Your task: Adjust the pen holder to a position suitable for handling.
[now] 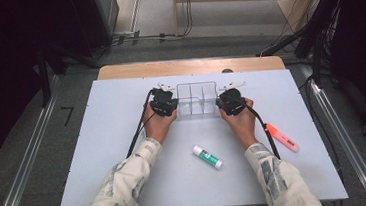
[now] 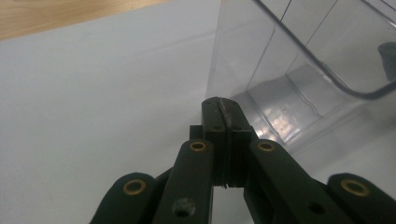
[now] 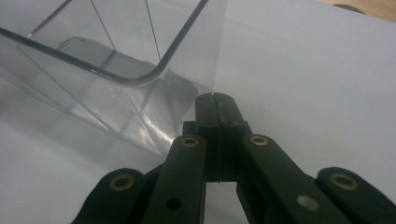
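A white bench [image 1: 125, 153] over grey floor [image 1: 34, 146]; each hand-held gripper, left [image 1: 164, 106] and right [image 1: 231, 104], pressed together, empty, flanking a clear organiser [image 1: 197, 98].

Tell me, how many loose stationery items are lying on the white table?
2. A glue stick lies between the person's forearms, near the front. A pink highlighter lies to the right, beyond the right forearm. The clear organizer looks empty.

The glue stick [image 1: 207, 157] seems to carry green print, too small to read; no other lettering is legible.
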`<state>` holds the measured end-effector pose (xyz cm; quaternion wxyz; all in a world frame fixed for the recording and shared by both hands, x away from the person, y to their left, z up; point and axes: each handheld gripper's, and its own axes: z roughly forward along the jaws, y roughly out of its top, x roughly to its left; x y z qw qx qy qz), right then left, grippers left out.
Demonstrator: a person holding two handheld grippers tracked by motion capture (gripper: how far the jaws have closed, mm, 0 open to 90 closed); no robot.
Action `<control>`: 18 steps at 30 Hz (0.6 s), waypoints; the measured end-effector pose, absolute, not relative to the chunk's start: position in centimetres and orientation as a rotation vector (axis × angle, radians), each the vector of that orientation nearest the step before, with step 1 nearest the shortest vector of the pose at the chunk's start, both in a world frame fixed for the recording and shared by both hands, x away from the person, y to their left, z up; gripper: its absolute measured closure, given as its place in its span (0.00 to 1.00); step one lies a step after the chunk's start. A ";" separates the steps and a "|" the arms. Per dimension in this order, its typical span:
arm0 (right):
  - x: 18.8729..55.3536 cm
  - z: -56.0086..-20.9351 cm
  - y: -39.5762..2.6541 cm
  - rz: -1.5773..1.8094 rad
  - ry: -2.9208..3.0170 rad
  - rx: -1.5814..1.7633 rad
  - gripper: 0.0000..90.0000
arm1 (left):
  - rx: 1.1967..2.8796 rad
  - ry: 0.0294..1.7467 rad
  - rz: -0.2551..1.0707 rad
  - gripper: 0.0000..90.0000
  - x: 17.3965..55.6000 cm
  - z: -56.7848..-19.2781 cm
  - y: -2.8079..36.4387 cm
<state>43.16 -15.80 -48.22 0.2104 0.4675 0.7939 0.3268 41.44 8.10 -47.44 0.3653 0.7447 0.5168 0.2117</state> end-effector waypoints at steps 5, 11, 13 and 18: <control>42.3 -48.3 -15.9 0.913 2.218 1.283 0.98 | 1.918 1.325 0.529 1.00 41.0 -47.5 8.2; 41.4 -48.3 -16.1 0.933 2.226 1.281 0.98 | 1.927 1.320 0.515 1.00 40.3 -47.4 8.4; 41.0 -48.2 -16.1 0.939 2.230 1.274 0.98 | 1.920 1.319 0.509 1.00 40.0 -47.5 8.5; 39.8 -48.0 -16.0 0.941 2.249 1.245 0.98 | 1.919 1.329 0.493 1.00 39.1 -47.5 8.9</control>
